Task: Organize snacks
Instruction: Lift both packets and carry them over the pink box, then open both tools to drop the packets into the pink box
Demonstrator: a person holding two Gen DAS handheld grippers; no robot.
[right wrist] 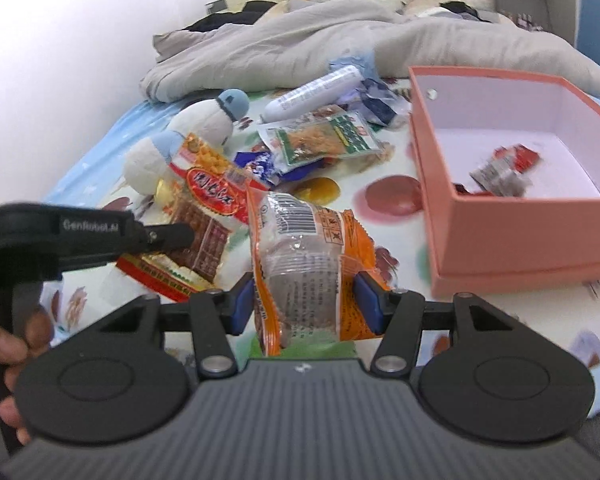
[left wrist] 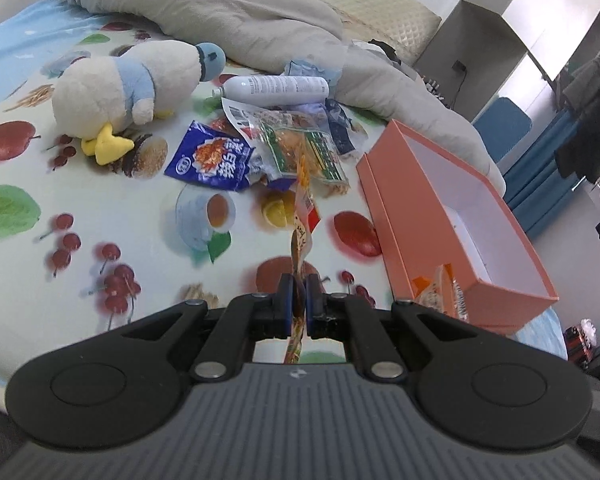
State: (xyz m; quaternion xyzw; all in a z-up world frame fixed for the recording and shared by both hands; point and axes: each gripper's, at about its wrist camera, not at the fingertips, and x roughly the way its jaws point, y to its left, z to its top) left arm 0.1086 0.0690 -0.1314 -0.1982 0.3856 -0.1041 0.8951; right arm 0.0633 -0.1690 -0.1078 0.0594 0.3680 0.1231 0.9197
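1. The left hand-held gripper (left wrist: 299, 298) is clamped on a red-and-yellow snack packet (right wrist: 204, 216), seen edge-on between its blue pads in the left wrist view and held above the fruit-print bed sheet (left wrist: 100, 208).
2. The right hand-held gripper (right wrist: 305, 304) holds an orange snack packet (right wrist: 300, 248) with a clear window and barcode; its pads press both sides of the packet.
3. The pink box (right wrist: 500, 224) sits open on the bed to the right, with a small red-and-grey packet (right wrist: 504, 170) lying on its white floor.
4. A loose pile of snacks lies beyond the grippers: a blue packet (left wrist: 210, 158), a green-edged clear packet (left wrist: 300, 144) and a white bottle (left wrist: 276, 87) on its side.
5. A plush duck (left wrist: 128, 88) rests left of the pile, and a grey blanket (left wrist: 228, 12) is bunched behind it.
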